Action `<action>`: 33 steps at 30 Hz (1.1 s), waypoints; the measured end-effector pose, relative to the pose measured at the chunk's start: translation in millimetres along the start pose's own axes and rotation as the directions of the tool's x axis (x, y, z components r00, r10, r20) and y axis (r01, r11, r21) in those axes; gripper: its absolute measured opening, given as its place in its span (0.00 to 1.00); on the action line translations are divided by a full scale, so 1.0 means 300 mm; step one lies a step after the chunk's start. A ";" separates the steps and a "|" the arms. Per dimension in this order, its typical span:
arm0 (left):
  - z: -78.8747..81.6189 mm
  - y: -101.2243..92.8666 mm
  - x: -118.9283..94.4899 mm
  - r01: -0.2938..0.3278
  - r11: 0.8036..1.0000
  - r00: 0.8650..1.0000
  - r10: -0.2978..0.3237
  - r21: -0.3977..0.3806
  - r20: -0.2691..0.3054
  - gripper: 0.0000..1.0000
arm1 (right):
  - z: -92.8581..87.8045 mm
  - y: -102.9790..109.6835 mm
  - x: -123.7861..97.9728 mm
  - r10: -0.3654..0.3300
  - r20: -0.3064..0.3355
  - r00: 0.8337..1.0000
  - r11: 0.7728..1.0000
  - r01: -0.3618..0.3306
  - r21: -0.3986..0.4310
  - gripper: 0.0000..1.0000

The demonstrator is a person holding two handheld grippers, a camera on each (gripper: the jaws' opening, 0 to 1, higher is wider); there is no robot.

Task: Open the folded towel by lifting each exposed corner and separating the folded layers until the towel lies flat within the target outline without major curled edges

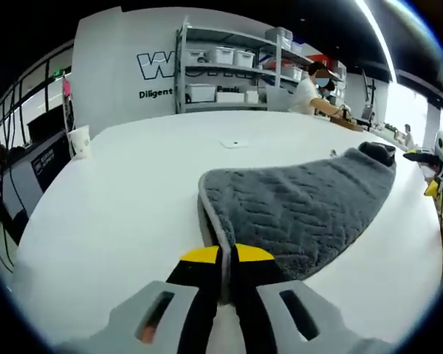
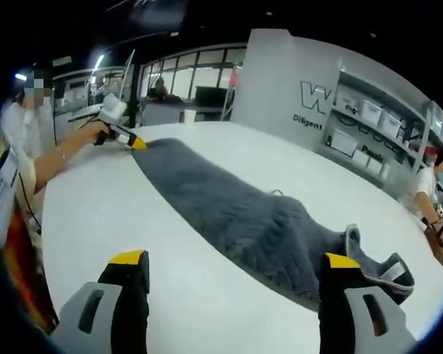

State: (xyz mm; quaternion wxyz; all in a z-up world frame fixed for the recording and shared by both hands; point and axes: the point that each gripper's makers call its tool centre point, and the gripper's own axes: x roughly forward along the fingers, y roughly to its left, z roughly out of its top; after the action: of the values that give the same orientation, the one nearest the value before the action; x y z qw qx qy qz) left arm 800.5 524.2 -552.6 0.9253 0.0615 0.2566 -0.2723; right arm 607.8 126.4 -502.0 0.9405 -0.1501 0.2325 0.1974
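A grey quilted towel (image 1: 303, 203) lies stretched out long on the white table (image 1: 133, 192). In the left gripper view my left gripper (image 1: 226, 257) is shut on its near corner, and the cloth edge runs up from between the yellow tips. The right gripper view shows the same towel (image 2: 236, 214) running away to that left gripper (image 2: 136, 143), which a person's hand holds at the far corner. My right gripper (image 2: 236, 259) stands wide open over the towel's near end, holding nothing. A doubled-over corner (image 2: 380, 267) lies by its right jaw.
A paper cup (image 1: 80, 140) stands at the table's left edge, and a small flat white object (image 1: 234, 143) lies mid-table. Shelves with white bins (image 1: 229, 70) line the back wall. A person (image 1: 310, 92) works at the far end.
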 end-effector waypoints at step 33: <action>-0.099 0.236 -0.194 -0.156 0.988 0.988 0.156 -0.016 -0.011 0.06 | -0.025 -0.008 0.003 -0.013 -0.041 0.999 1.000 0.013 -0.008 0.94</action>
State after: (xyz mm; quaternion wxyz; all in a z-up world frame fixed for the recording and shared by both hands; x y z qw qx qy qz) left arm 783.5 619.0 -550.3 0.9430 0.0750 0.2575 -0.1968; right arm 606.7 121.9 -508.4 0.9362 -0.1594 0.2498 0.1890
